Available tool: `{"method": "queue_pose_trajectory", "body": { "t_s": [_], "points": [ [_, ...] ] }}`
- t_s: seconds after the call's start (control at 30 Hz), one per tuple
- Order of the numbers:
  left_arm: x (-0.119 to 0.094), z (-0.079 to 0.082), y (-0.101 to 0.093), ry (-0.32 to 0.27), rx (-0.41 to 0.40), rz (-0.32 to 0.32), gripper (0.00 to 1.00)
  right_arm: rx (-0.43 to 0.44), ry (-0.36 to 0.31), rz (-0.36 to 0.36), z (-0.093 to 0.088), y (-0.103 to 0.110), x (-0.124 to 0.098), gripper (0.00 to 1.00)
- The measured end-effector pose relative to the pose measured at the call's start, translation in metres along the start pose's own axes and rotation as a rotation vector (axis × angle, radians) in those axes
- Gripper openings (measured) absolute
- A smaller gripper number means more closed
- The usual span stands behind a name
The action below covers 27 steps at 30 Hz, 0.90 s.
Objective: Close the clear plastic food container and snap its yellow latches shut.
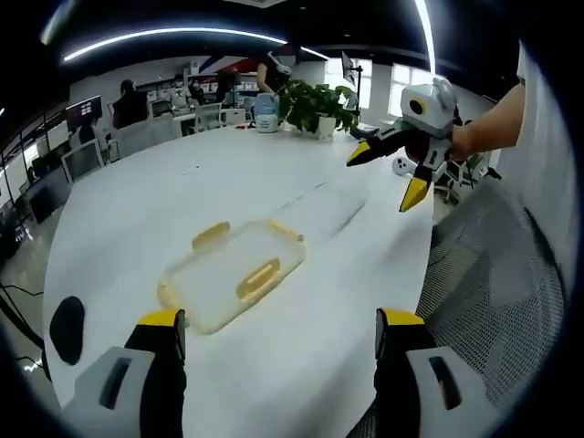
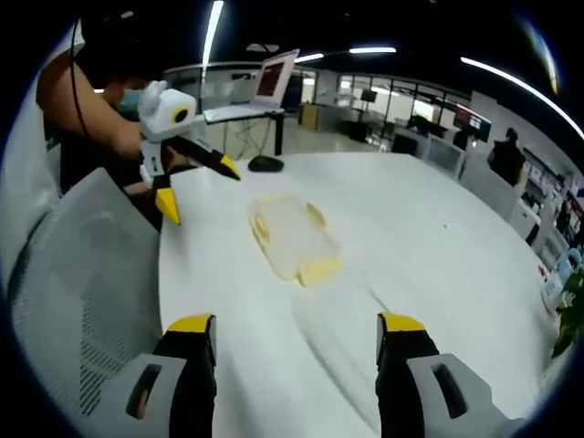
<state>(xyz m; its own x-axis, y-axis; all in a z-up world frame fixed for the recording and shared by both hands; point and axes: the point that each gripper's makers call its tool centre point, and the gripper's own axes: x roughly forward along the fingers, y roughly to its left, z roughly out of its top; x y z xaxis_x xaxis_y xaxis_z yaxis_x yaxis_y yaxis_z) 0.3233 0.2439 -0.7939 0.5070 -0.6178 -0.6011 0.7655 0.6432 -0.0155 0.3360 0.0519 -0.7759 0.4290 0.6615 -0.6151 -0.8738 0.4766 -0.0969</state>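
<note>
Your left tool (image 1: 274,333) and right tool (image 2: 297,338) both gaped wide, empty, above the white desk (image 1: 301,365); the clear container (image 1: 233,274) lay beyond.

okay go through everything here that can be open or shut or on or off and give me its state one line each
Clear plastic food container: lid on, yellow latches sticking out, seemingly unsnapped.
Left gripper: open, holding nothing.
Right gripper: open, holding nothing.
Laptop: lid open.
Ceiling lights: on.
</note>
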Motion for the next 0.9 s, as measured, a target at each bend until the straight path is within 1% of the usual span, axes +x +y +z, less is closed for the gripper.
{"method": "queue_pose_trajectory", "body": {
  "t_s": [0.1,0.17,0.47,0.57,0.77,0.9],
  "points": [
    [0.0,0.0,0.0,0.006,0.01,-0.003,0.87,-0.005,0.002,0.003,0.003,-0.002,0.003,0.71],
    [0.0,-0.002,0.001,0.02,0.028,-0.008,0.87,-0.007,0.0,0.004,0.005,-0.003,0.004,0.71],
    [0.002,-0.003,0.008,0.036,0.055,-0.017,0.86,-0.028,0.008,0.023,0.01,-0.004,0.014,0.7],
    [0.002,-0.004,0.012,0.05,0.076,-0.019,0.86,-0.038,0.011,0.03,0.011,-0.003,0.016,0.7],
    [0.002,0.001,0.021,0.046,0.093,-0.015,0.83,-0.044,0.014,0.035,0.013,-0.006,0.02,0.69],
    [0.003,0.0,0.026,0.057,0.105,-0.016,0.83,-0.049,0.017,0.043,0.014,-0.006,0.023,0.7]
  ]
}}
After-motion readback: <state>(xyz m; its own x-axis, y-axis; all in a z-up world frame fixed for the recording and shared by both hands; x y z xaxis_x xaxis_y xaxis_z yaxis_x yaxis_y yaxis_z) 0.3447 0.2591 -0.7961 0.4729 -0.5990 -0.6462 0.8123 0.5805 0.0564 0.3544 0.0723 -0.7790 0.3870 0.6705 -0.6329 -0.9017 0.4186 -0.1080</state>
